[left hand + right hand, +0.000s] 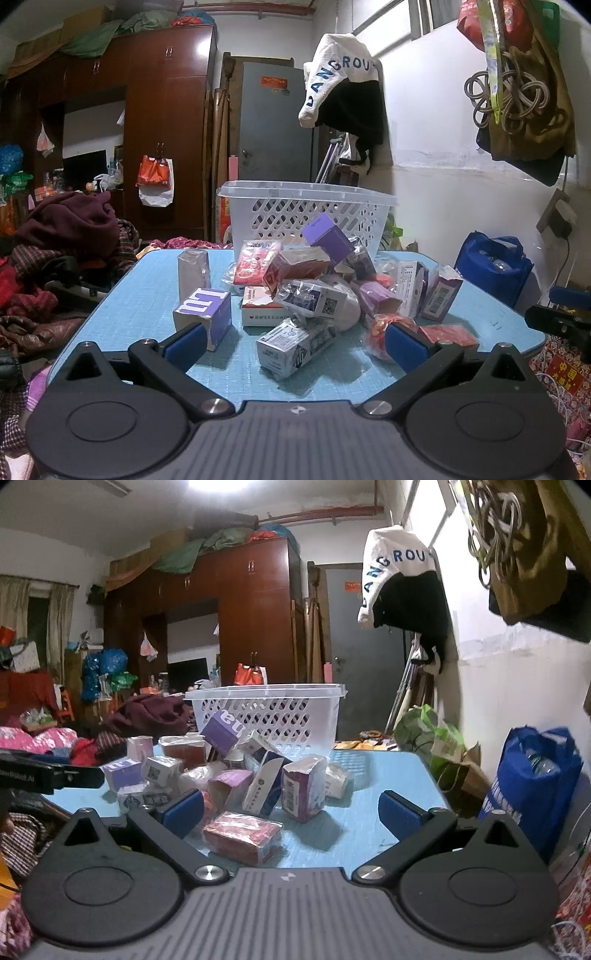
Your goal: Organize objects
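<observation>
A pile of several small boxes and wrapped packets (306, 291) lies on a light blue table (147, 306), in front of a white lattice basket (306, 210) at the far edge. My left gripper (295, 343) is open and empty, low over the near edge, with a white wrapped box (291, 343) between its blue pads. A purple box (205, 317) stands by the left pad. My right gripper (291, 812) is open and empty at the near right side, a red wrapped packet (242, 834) between its fingers. The basket also shows in the right wrist view (269, 712).
A blue bag (532, 786) and a green bag (428, 734) sit on the floor right of the table by the white wall. Heaped clothes (55, 258) lie to the left. The other gripper's body (561, 325) sticks in at the right.
</observation>
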Tool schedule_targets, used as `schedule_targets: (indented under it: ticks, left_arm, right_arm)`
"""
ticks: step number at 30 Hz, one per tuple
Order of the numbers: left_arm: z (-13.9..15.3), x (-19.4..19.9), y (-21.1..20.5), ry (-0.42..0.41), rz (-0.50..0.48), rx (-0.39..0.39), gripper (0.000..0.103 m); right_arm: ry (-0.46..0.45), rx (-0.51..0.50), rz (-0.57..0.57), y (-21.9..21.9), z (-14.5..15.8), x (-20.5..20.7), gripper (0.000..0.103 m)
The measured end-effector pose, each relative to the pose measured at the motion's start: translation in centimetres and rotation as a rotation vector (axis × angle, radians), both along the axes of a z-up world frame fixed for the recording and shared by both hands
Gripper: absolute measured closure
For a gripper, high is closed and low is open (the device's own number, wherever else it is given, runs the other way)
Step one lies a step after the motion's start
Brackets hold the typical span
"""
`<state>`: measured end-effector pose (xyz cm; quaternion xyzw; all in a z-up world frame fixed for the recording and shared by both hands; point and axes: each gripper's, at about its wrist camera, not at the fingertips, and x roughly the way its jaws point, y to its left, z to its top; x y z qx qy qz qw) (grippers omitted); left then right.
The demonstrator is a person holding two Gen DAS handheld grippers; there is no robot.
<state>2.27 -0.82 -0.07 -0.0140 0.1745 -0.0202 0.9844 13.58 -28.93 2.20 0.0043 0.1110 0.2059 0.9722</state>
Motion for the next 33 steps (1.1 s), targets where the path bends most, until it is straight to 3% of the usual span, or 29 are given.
schedule_targets:
  ticks: [26,33]
  left_arm:
    - [-0.1,0.1,0.1,0.004,-0.007,-0.002,0.000]
    - [-0.1,0.2,0.2,-0.010,-0.010,-0.001,0.000]
  right_arm:
    - [0.008,0.029,0.056,0.1,-0.3,-0.2,0.000]
    - [0.045,0.050,0.064,0.4,-1.2,0.8,0.000]
